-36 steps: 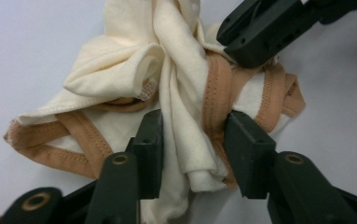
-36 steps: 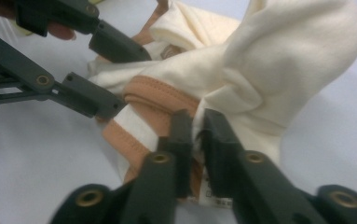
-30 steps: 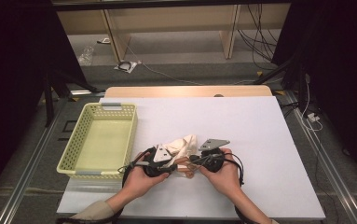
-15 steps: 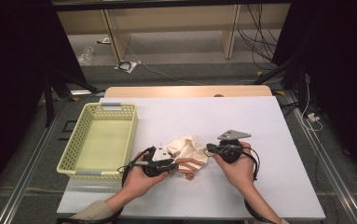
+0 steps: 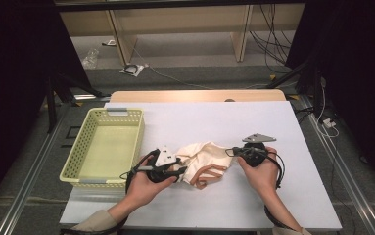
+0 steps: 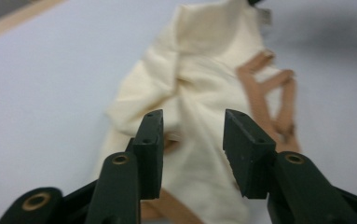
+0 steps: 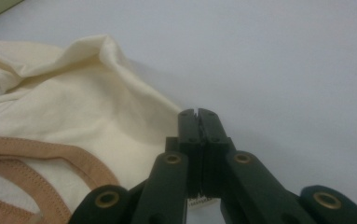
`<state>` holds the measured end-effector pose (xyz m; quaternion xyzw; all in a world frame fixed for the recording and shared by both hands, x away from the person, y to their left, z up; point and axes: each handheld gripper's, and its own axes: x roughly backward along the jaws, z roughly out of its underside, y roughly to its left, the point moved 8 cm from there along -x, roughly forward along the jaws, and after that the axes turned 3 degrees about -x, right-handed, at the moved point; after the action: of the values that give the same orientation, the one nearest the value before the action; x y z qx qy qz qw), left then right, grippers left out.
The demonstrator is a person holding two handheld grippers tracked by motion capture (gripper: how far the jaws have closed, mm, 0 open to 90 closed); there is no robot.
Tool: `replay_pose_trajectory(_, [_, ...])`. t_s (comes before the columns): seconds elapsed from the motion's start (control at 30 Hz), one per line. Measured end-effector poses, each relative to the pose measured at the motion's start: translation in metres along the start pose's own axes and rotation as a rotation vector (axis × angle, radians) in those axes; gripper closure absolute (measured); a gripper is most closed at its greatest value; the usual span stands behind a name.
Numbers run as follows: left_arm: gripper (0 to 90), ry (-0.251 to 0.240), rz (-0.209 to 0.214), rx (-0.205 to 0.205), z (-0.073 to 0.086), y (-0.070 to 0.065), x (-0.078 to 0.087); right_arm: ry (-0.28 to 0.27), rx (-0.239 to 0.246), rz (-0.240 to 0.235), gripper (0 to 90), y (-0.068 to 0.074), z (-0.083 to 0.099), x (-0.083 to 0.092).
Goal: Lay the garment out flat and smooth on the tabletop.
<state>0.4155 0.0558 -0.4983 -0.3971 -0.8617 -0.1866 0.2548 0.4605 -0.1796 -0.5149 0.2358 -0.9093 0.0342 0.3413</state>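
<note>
The right tongs (image 7: 198,114) are clamped shut on the cream garment's (image 5: 202,157) edge; the left tongs (image 6: 192,140), just opened, straddle its other end unpinched. On the tabletop (image 5: 273,122) between them, it could slide along as the right pulls
</note>
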Motion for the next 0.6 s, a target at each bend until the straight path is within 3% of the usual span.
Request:
replay_pose_trajectory(0.1, [51.2, 0.011, -0.067, -0.008, 0.001, 0.018, -0.002, 0.004, 0.003, 0.000, 90.0, 0.001, 0.000, 0.000])
replay_pose_trajectory(0.17, [47.0, 0.044, -0.072, -0.008, 0.004, 0.026, -0.005, 0.005, 0.008, -0.001, 89.9, 0.002, 0.000, 0.000])
replay_pose_trajectory(0.27, [46.5, 0.060, -0.056, 0.027, 0.004, 0.031, -0.012, 0.008, 0.011, 0.008, 90.0, 0.001, 0.000, -0.001])
replay_pose_trajectory(0.43, [47.0, 0.084, 0.021, 0.054, 0.001, 0.027, -0.023, 0.017, -0.001, 0.033, 90.0, -0.005, 0.001, 0.001])
replay_pose_trajectory(0.5, [50.9, 0.099, 0.050, 0.085, 0.002, 0.025, -0.026, 0.021, -0.014, 0.041, 90.0, -0.008, 0.001, 0.002])
replay_pose_trajectory(0.6, [61.0, 0.130, 0.048, 0.108, 0.003, 0.025, -0.031, 0.025, -0.019, 0.044, 90.0, -0.012, 0.002, 0.003])
